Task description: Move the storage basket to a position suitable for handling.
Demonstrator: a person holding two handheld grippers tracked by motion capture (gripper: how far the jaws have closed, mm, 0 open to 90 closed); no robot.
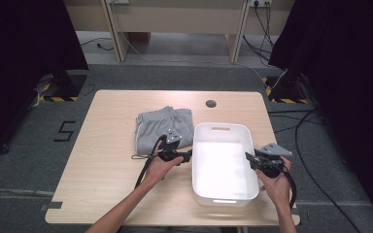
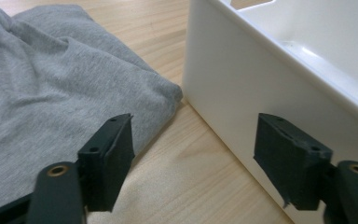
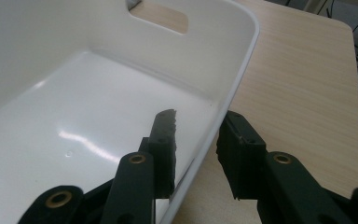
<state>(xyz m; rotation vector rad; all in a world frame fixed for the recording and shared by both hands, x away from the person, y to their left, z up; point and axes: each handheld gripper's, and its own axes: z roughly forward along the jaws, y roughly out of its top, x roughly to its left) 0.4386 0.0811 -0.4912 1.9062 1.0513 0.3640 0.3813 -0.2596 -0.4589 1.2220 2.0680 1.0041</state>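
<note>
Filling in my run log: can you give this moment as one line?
left hand-held gripper: open, between folded grey cloth garment and white plastic bin | right hand-held gripper: open, jaws straddling bin rim | bin: empty

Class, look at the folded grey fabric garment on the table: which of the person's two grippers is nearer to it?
Left. The left gripper is beside the folded grey fabric garment; the right gripper straddles the white plastic bin's far wall.

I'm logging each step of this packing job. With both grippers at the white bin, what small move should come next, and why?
Probably close the right gripper on the white bin's right wall: its jaws already straddle the rim, one inside, one outside, still apart. That would steady the bin. The left gripper is open over bare table, between the folded grey garment and the bin.
</note>
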